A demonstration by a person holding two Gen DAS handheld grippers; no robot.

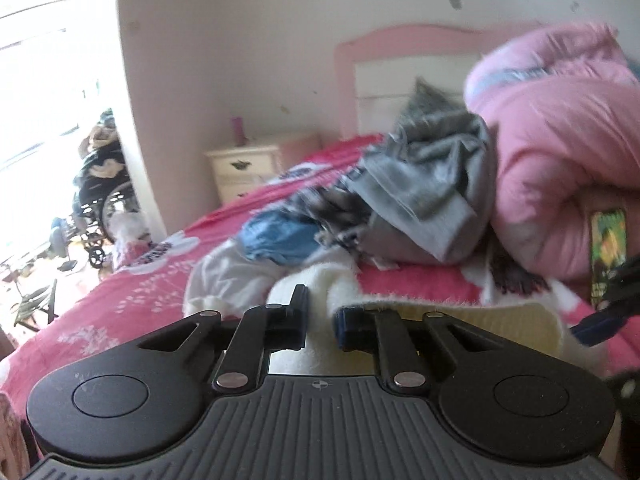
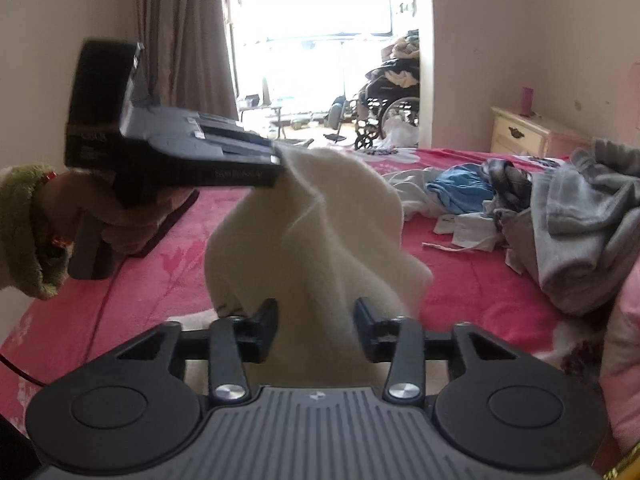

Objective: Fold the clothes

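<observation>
A cream fluffy garment [image 2: 312, 220] hangs over the pink bed [image 2: 460, 292]. My left gripper [image 2: 278, 158] is shut on its upper edge and lifts it; a hand in a green fuzzy sleeve [image 2: 24, 216] holds that gripper. In the left wrist view the left gripper [image 1: 320, 312] pinches cream cloth [image 1: 480, 320] between nearly closed jaws. My right gripper [image 2: 316, 316] stands open below, its jaws apart with the hanging cloth between them, the pads not pressing. A blue fingertip of it [image 1: 596, 322] shows at the right edge of the left wrist view.
A pile of clothes lies further up the bed: a grey garment [image 2: 580, 240], a blue one [image 2: 460, 192], white and plaid pieces. A pink duvet [image 1: 560, 160] bulks by the headboard. A cream nightstand [image 2: 520, 132] and a wheelchair [image 2: 384, 108] stand beyond the bed.
</observation>
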